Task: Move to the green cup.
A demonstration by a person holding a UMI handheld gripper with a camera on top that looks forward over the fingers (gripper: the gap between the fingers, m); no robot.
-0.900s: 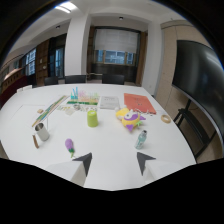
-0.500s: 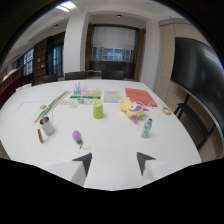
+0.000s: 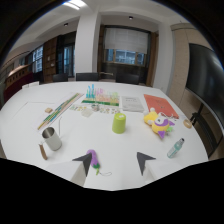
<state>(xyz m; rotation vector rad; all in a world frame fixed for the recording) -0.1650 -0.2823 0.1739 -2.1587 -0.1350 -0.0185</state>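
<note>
The jaws stand wide apart and hold nothing, the gripper point(image 3: 114, 162) hanging over the near part of a white tabletop point(image 3: 135, 145) with bare surface showing between the two dark fingertips point(image 3: 84, 161). The green cup point(image 3: 119, 123) stands on the tabletop beyond the fingers, roughly on the line that runs out between them and well clear of both. It looks to be set mouth-down, though that is hard to tell. A small purple toy point(image 3: 93, 159) lies just beside the left fingertip, on its inner side, with a thin cord trailing from it. Further left a metal cup point(image 3: 51, 138) stands upright, and a short brown stick point(image 3: 43, 151) lies near its base. To the right of the green cup sits a yellow and purple plush toy point(image 3: 159, 123), and nearer the right finger a clear plastic bottle point(image 3: 175, 148) lies on its side. Beyond the green cup are a printed paper sheet point(image 3: 132, 103), a red sheet point(image 3: 160, 106), a row of small coloured items point(image 3: 101, 94) and a long striped strip point(image 3: 58, 111) running diagonally. Dark chairs point(image 3: 88, 76) line the far edge.
</note>
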